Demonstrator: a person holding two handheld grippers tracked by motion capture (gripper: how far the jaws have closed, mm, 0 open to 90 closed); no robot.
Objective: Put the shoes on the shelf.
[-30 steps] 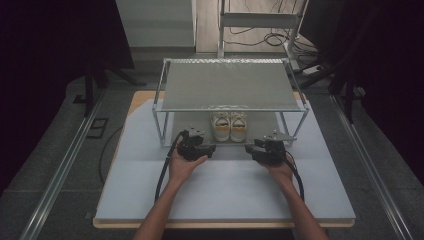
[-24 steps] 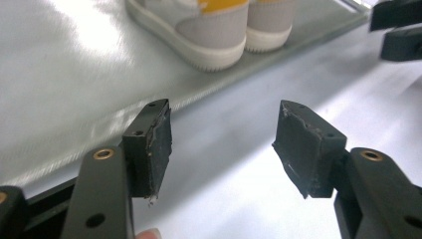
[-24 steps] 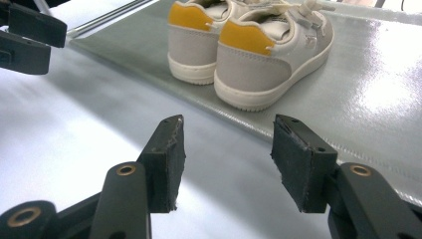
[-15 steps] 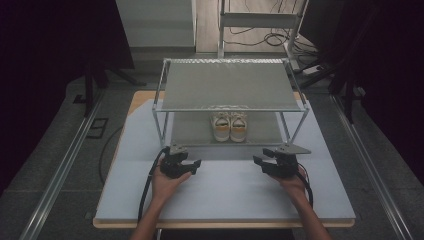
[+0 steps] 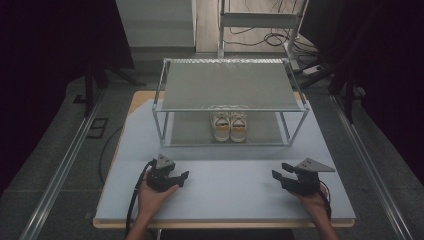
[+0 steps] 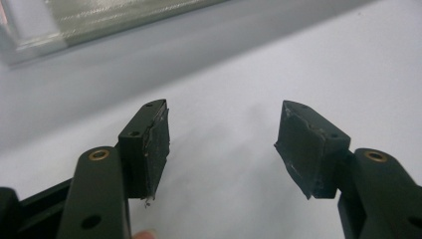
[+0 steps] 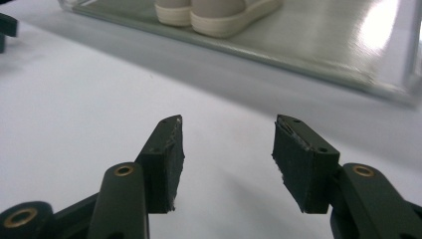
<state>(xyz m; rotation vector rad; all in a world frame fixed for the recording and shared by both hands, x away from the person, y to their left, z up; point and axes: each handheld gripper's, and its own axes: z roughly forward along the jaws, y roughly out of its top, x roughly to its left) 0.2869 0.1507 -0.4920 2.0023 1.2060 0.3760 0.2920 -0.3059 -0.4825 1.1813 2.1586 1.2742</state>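
A pair of pale shoes (image 5: 229,125) with orange heel patches stands side by side on the lower shelf of a metal rack (image 5: 227,85). In the right gripper view the shoes (image 7: 219,12) show at the top, on the shiny shelf. My left gripper (image 5: 181,177) rests on the white table near the front left, open with nothing between its jaws. My right gripper (image 5: 280,171) rests near the front right, also open and empty. Each gripper view shows its own gripper, left (image 6: 221,144) and right (image 7: 226,159), with jaws spread wide over bare table.
The white table (image 5: 230,170) lies between the grippers and the rack. The rack's upper shelf overhangs the shoes. Beyond the table is a dark floor with rails (image 5: 65,160), cables and a metal frame (image 5: 260,20) at the back.
Both grippers have drawn back from the rack front toward the table's near edge and moved apart. The shoes have stayed on the lower shelf.
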